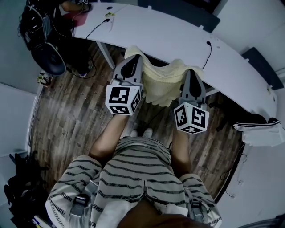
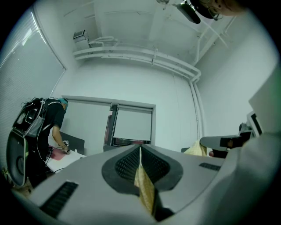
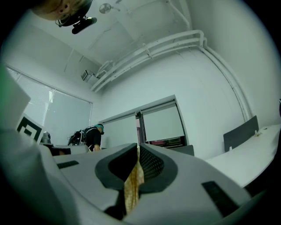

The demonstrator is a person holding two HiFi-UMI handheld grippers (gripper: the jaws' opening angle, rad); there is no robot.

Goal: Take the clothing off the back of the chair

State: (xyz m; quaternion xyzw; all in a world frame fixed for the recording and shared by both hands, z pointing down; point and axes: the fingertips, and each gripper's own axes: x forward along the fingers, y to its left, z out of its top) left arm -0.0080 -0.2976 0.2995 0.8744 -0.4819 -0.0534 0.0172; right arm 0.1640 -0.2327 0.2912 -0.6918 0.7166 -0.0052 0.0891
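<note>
A pale yellow garment (image 1: 161, 81) hangs spread between my two grippers, in front of the white desk (image 1: 178, 40). My left gripper (image 1: 132, 60) is shut on the garment's left upper edge; a strip of yellow cloth (image 2: 144, 184) shows pinched between its jaws in the left gripper view. My right gripper (image 1: 192, 75) is shut on the right upper edge, with the cloth (image 3: 132, 182) caught between its jaws in the right gripper view. The chair under the garment is hidden. Both grippers point about level toward the desk.
The long white desk runs diagonally, with cables (image 1: 99, 26) on it and dark divider panels (image 1: 178, 11) behind. A person in dark clothes (image 2: 52, 127) stands at the desk's far left. A black bag (image 1: 42, 40) lies on the wooden floor; folded white cloth (image 1: 262, 131) lies at right.
</note>
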